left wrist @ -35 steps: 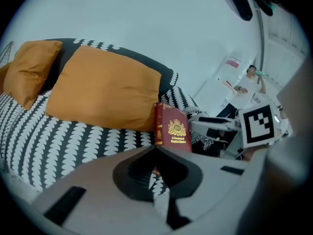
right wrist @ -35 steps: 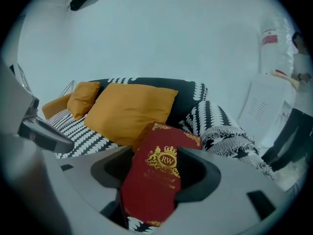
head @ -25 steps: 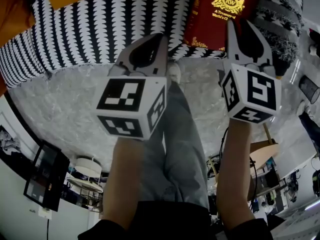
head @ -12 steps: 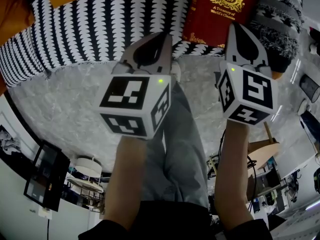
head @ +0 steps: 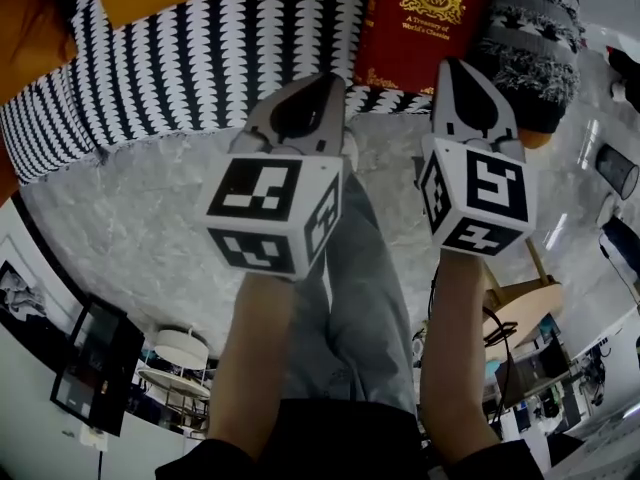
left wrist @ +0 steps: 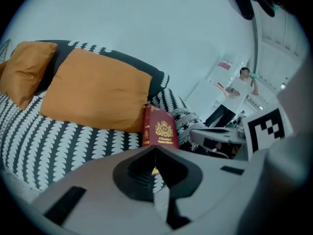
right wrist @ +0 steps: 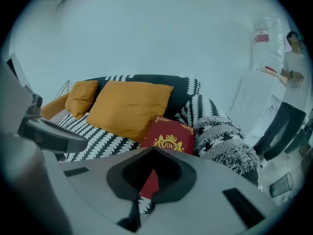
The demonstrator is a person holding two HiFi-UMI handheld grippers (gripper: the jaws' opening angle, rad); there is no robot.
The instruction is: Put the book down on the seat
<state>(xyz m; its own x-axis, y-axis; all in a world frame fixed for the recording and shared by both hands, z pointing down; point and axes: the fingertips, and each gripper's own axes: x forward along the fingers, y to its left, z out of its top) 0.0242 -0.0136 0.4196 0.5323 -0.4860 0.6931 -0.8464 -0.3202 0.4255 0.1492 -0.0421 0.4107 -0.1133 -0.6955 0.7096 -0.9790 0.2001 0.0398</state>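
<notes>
A dark red book [head: 425, 23] with a gold crest stands on the black-and-white patterned sofa seat [head: 200, 58], leaning back against an orange cushion [right wrist: 129, 106]. The left gripper view shows the book [left wrist: 160, 129] upright just beyond the jaws. In the right gripper view the same book [right wrist: 171, 136] rises behind the jaw tip. My right gripper [head: 450, 65] is shut and empty, its tip just short of the book's lower edge. My left gripper [head: 318, 78] is shut and empty too, over the seat's front edge, left of the book.
A grey-and-black fringed throw [head: 530, 48] covers the sofa's arm right of the book. A second orange cushion [left wrist: 24, 70] lies farther left. Grey marbled floor [head: 150, 218] runs in front of the sofa. A person [right wrist: 288, 82] stands off to the right by a white panel.
The right gripper's jaws have closed and drawn slightly back and left from the book. The book stays leaning on the seat. The left gripper has barely moved.
</notes>
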